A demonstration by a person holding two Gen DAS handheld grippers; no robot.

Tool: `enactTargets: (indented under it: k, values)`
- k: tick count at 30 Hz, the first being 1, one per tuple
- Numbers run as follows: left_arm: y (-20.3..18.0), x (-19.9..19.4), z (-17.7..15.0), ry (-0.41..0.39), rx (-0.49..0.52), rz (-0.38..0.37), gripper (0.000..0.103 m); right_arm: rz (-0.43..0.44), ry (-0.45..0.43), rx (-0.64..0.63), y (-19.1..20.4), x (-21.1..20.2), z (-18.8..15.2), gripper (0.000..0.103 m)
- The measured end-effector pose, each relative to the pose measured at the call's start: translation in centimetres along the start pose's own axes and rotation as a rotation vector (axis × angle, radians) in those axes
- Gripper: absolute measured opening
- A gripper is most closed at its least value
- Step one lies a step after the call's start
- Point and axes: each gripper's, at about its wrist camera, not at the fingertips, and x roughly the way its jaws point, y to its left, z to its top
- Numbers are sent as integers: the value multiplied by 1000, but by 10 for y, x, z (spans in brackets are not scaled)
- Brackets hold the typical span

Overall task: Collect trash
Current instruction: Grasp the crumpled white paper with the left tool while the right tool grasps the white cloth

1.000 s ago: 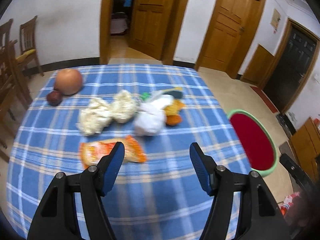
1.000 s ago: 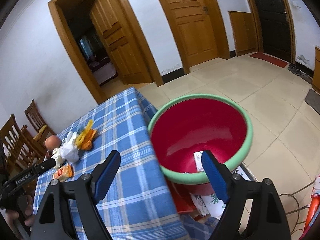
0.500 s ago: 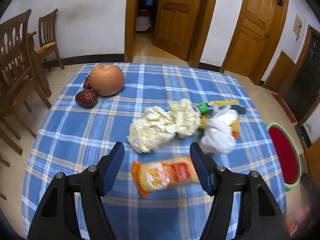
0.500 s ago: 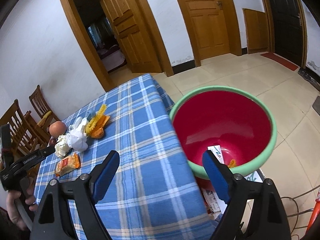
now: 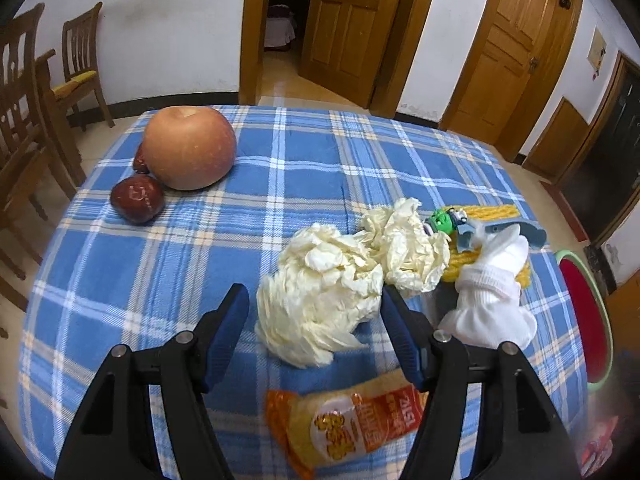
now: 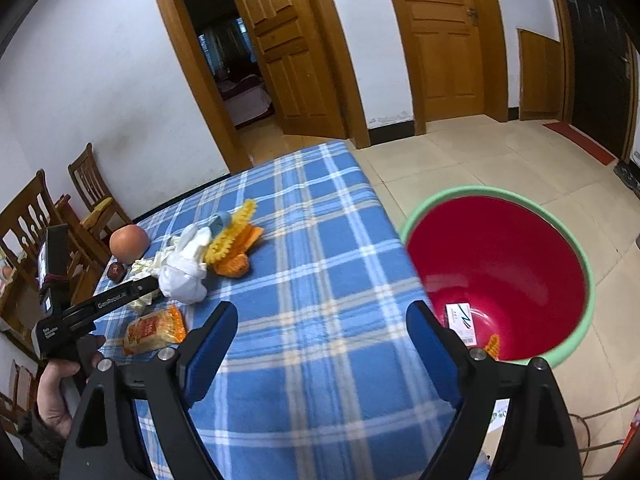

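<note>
L wrist cam low and close over blue checked tablecloth (image 5: 304, 176), angled down twd far doors, R wrist cam higher at cloth's bin-side edge, facing across it, both share apple (image 5: 189, 147), snack packet (image 6: 154, 330), prob. same red bin (image 6: 496, 276)

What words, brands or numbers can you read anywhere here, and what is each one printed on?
"GenRobot.AI": on the arm of the left gripper, right wrist view.
Snack packet: red label with large characters, too blurred to read.
White card in the red bin: dark logo, print too small.
</note>
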Motion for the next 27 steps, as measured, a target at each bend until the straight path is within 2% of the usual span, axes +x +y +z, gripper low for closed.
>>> enactTargets:
  k: [2,3,7,15,27]
  values:
    - [0,1,-1,-5,4,-13,66,2,4,-11,7,4,2,88]
    - [1,3,-1,-5,3,-29,57,5,8,-17,12,7,3,88]
    - [5,2,-3,-14,1,-52,50,8,21,-39,28,17,5,88]
    - [19,-22,-9,-30,-44,-78,49,50,50,-65,57,35,6,88]
    - [44,-61,-23,-94,-97,-8,49,131,104,-91,105,70,9,88]
